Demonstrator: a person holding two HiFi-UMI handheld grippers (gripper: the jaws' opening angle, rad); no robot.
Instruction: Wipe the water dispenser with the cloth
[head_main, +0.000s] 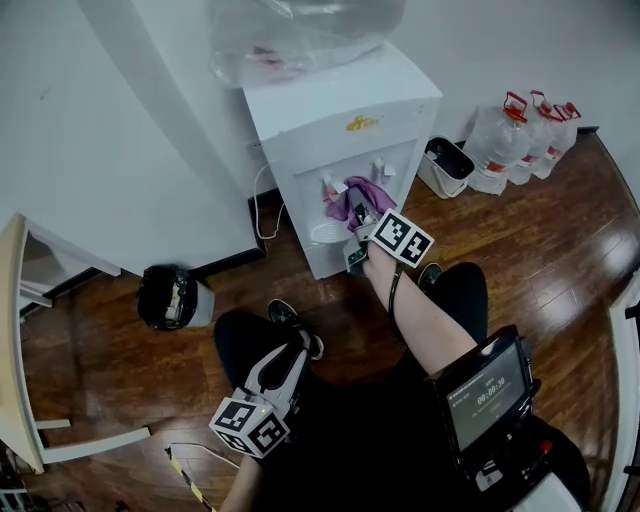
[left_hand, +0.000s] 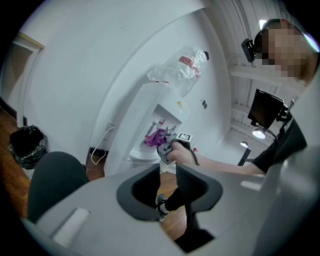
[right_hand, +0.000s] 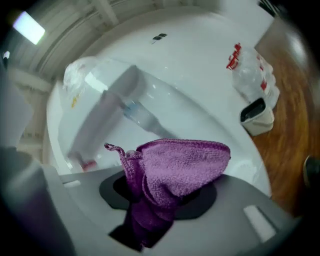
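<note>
Top of the head view first: the big bottle on the water dispenser is cut off by the frame edge and wrapped in clear plastic, so I can't make out much of it. Down in the dispenser's recess, one of the taps shows, but the purple cloth covers part of that nook. From the right gripper view the dispenser front is a pale blur, and the taps there are smeared streaks. The tips of my right gripper are buried too, because the cloth bunches over them. Those jaws are clamped on the cloth, with its lower folds pinched in the gap and the rest puffing up and over to one side. The wad sits right at the recess, by the taps, though I can't tell if it touches the surface. My left gripper hangs low by my knee, well apart from the dispenser. Its jaws stand partly apart with nothing gripped. Through the gap I see only my leg, a shoe and wooden floor.
</note>
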